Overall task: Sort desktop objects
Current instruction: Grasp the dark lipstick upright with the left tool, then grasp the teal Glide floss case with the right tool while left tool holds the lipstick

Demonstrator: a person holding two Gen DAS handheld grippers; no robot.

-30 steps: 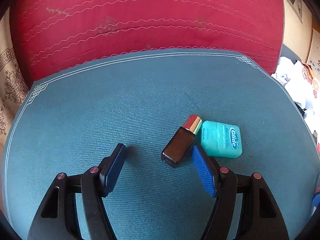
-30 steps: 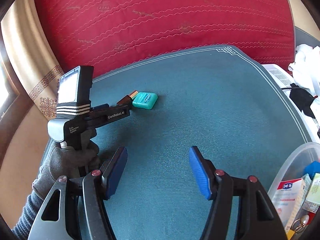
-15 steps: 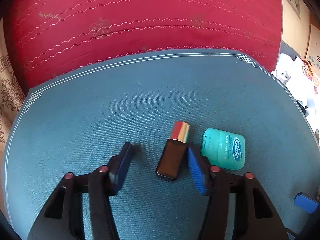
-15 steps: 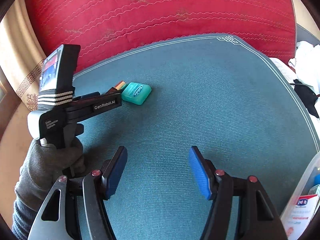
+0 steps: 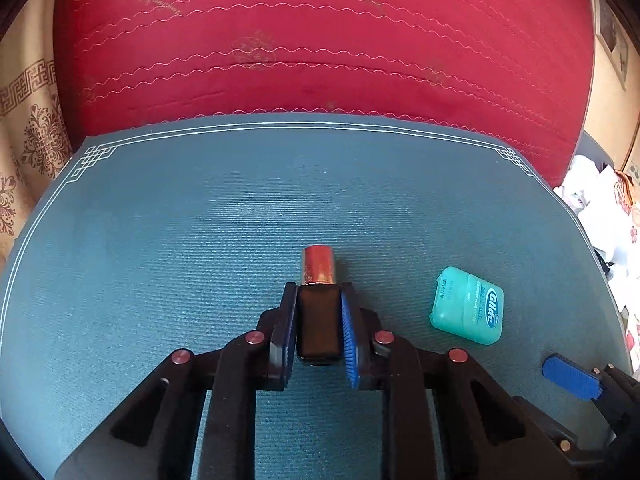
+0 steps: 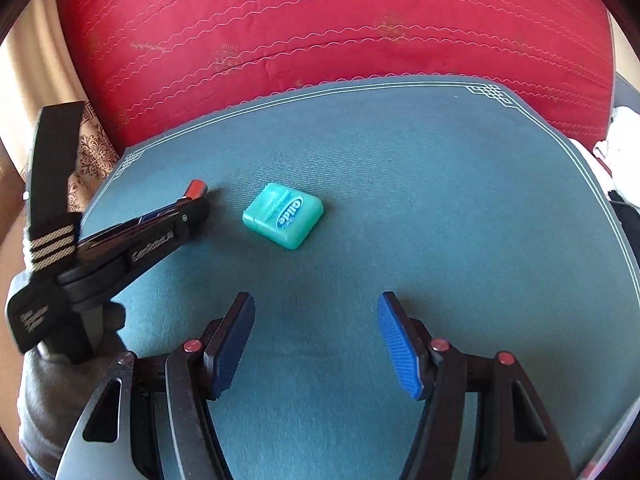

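The left tool (image 5: 318,320) is clamping the dark gold-capped lipstick tube (image 5: 318,312) lying on the teal matted surface (image 5: 200,240), while the right tool (image 6: 316,340) is hanging released and the teal plastic floss box (image 6: 283,215) is awaiting sorting.

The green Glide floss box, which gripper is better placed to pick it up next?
Right. The right gripper is open, with the floss box ahead of it. The left gripper is shut on the lipstick.

It looked like a home: a teal mat (image 5: 200,220) with a white ornamental border lay against a red quilted cushion (image 5: 320,40), beside a beige patterned curtain (image 5: 28,140) and crumpled white cloth (image 5: 592,200).
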